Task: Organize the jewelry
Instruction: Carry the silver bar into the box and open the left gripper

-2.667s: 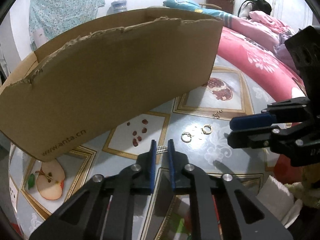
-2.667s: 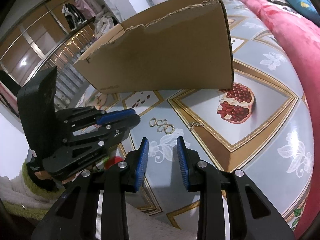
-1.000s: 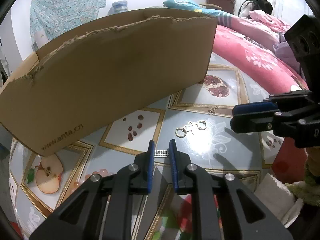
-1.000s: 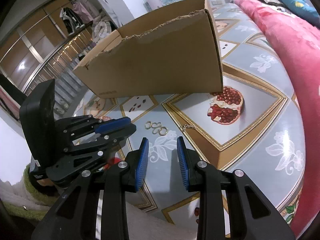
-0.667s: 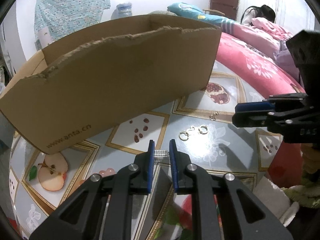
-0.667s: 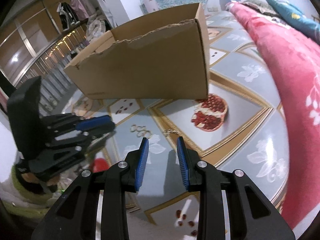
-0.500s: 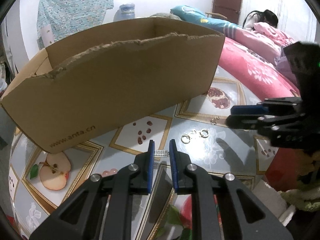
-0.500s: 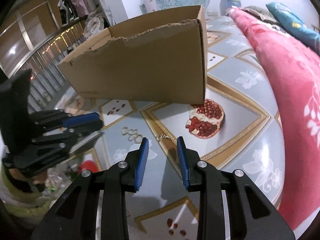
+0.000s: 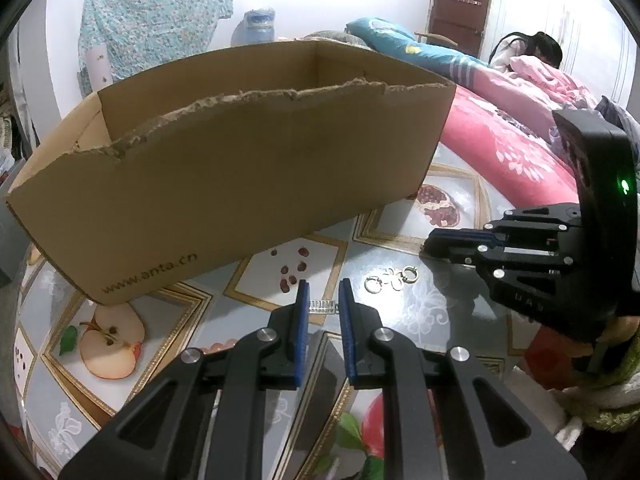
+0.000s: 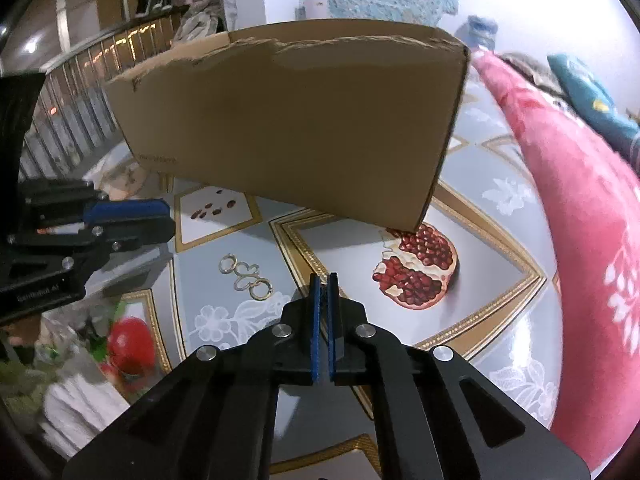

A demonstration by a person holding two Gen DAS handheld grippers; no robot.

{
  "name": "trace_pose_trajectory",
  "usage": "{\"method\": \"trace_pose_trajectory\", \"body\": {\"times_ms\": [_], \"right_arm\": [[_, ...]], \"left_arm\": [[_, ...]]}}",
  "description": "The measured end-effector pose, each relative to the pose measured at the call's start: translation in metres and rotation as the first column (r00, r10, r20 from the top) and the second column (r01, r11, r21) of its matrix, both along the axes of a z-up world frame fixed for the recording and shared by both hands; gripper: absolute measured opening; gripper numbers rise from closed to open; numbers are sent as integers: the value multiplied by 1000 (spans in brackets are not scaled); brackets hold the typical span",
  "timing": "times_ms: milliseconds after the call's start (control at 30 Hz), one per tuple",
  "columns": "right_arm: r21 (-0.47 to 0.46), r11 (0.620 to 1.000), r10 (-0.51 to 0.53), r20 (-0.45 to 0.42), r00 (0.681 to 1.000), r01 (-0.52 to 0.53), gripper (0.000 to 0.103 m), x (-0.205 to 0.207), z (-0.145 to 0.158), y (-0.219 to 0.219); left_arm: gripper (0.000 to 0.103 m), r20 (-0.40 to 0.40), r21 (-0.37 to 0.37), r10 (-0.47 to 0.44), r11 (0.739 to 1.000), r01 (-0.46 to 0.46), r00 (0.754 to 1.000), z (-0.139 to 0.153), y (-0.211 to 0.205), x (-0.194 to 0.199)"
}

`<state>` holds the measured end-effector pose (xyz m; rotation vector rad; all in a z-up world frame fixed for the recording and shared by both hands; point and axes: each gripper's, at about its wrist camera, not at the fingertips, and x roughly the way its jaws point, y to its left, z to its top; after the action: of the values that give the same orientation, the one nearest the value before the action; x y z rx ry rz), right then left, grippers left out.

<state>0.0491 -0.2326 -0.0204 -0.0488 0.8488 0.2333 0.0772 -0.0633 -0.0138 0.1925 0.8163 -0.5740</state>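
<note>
Tabletop (image 10: 500,216): glossy fruit-print cover. Directly on it: torn-rim cardboard box (image 9: 240,184); cluster of small rings (image 10: 246,276) near the box; pink-red quilt (image 10: 592,216) along the tabletop's far edge.

Chain hidden behind shut right tool (image 10: 324,280) tips; cardboard box (image 9: 240,184) interior mostly hidden.

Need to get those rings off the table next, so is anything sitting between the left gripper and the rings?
Nothing visible blocks them. The rings lie on bare tablecloth, just right of the left gripper, which holds a small silver piece.
</note>
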Motion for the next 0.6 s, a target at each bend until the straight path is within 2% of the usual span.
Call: {"method": "trace_pose_trajectory", "body": {"times_ms": [67,267,500,600], "right_arm": [[72,997,-18,-18,1000,19,0,0,3,-10],[201,978,-53,-19,998,56,0,-7,19,-35],[273,961,-57,40,998,44,0,-15,51,-43],[279,960,-41,93,995,14,0,-15,72,-41]], "left_arm": [[14,7,-4,2,1000,-1,1000,2,1,-1],[14,36,-22,13,1000,-12,999,15,9,-11],[14,74,-58,15,998,-10,997,37,14,-19],[14,100,-98,6,995,4,995,57,18,-22]]}}
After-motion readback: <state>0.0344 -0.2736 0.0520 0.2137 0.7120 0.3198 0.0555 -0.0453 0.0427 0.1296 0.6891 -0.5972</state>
